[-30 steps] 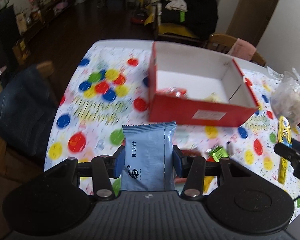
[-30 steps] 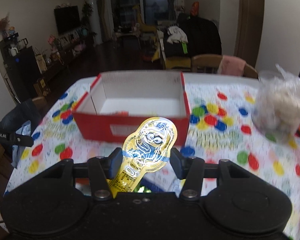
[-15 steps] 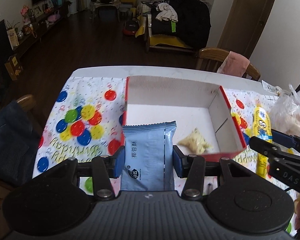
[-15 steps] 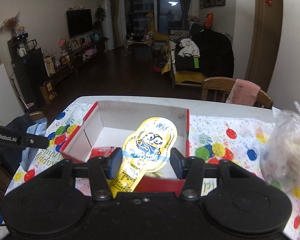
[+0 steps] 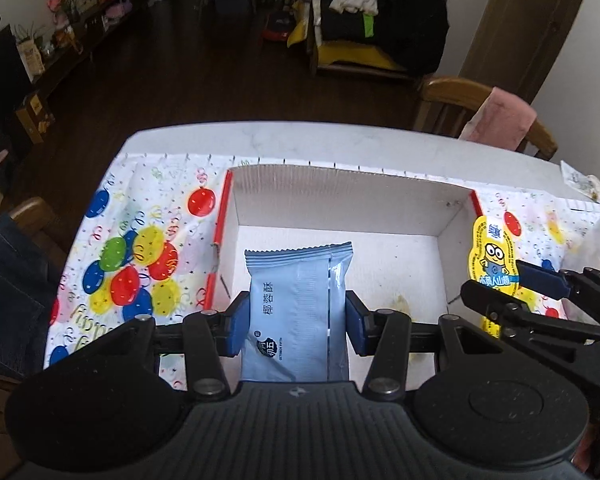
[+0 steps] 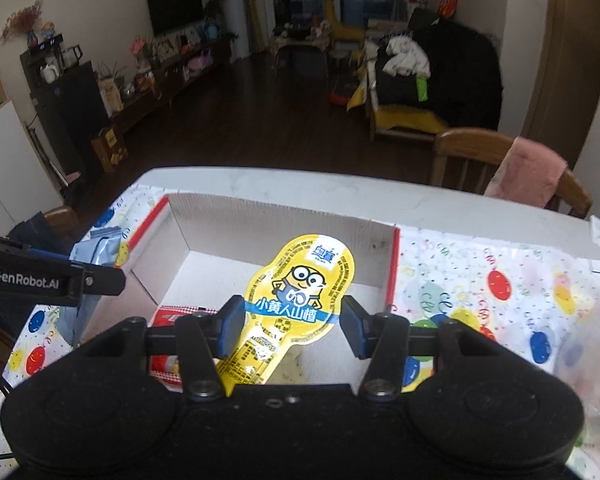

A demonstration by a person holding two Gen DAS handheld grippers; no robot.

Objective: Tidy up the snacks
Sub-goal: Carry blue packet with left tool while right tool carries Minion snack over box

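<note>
Left wrist: balloon-print tablecloth [image 5: 140, 256] covers white table [image 5: 300, 140], dark floor [image 5: 180, 80] beyond.

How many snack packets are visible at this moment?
4: the blue packet in the left claw, the yellow Minion packet in the right claw, a red packet and a pale one inside the box; others may be hidden.

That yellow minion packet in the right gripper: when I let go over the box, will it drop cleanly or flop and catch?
The yellow minion packet looks flat and thin, so probably light and a bit bendy. Its glossy film suggests it would slide out of the right gripper easily. It hangs over the red box, so it likely lands flat inside rather than rolling.
</note>
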